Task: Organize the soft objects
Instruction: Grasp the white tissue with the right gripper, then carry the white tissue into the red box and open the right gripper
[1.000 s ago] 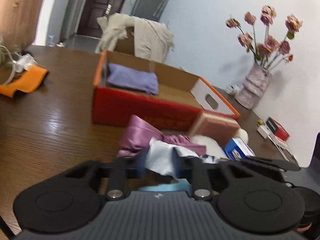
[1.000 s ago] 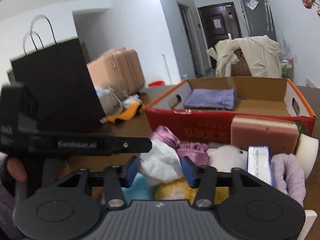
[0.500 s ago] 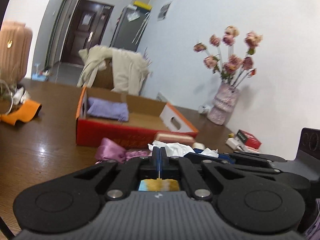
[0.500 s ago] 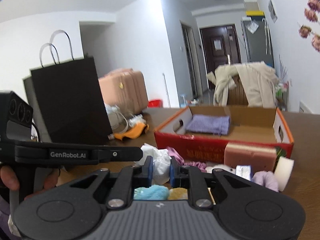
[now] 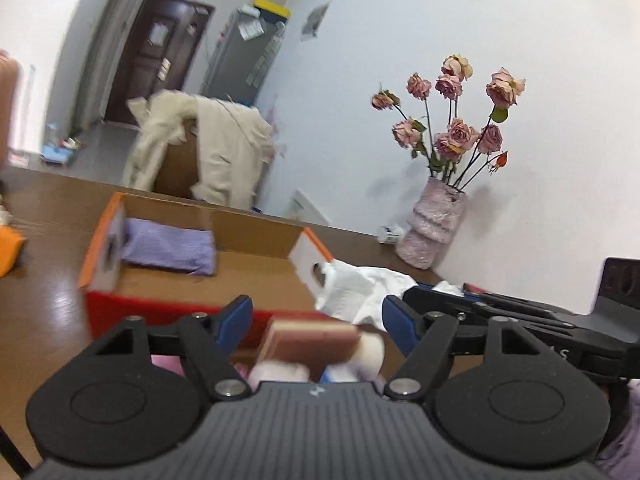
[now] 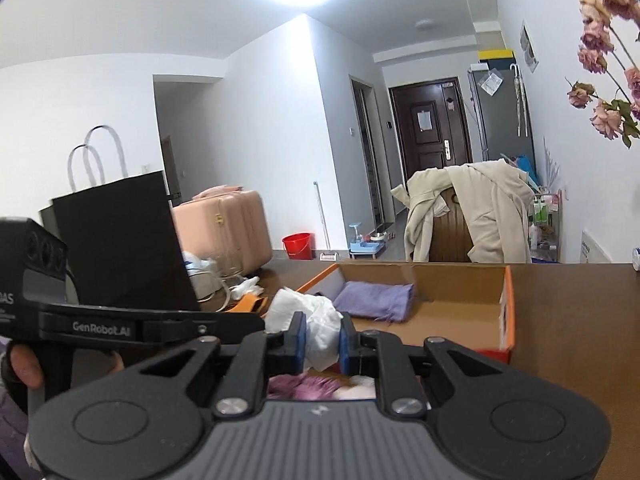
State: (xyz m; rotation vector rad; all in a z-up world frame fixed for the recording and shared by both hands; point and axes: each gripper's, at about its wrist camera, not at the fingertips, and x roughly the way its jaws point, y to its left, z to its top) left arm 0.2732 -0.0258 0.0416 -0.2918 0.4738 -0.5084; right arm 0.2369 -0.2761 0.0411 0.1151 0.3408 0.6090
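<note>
My right gripper (image 6: 322, 344) is shut on a crumpled white cloth (image 6: 316, 324) and holds it in the air, just before the near left corner of the orange-red cardboard box (image 6: 506, 320). A folded purple towel (image 6: 376, 300) lies inside the box. My left gripper (image 5: 316, 318) is beside it with its jaws opening and nothing between the pads. Behind the gap, blurred, a pink-brown sponge block (image 5: 312, 340) lies on the table. In the left wrist view the white cloth (image 5: 360, 288) hangs to the right, in front of the box (image 5: 160, 312).
More soft things lie below the grippers, among them purple satin fabric (image 6: 300, 388). A vase of roses (image 5: 436, 228) stands at the wall on the right. A black paper bag (image 6: 120, 240) stands on the left, and a chair with a beige coat (image 6: 472, 216) is behind the box.
The right gripper closed on the white cloth and lifted it toward the box. The left gripper, around the cloth a second ago, shut, then opened empty. Both grippers rose.
</note>
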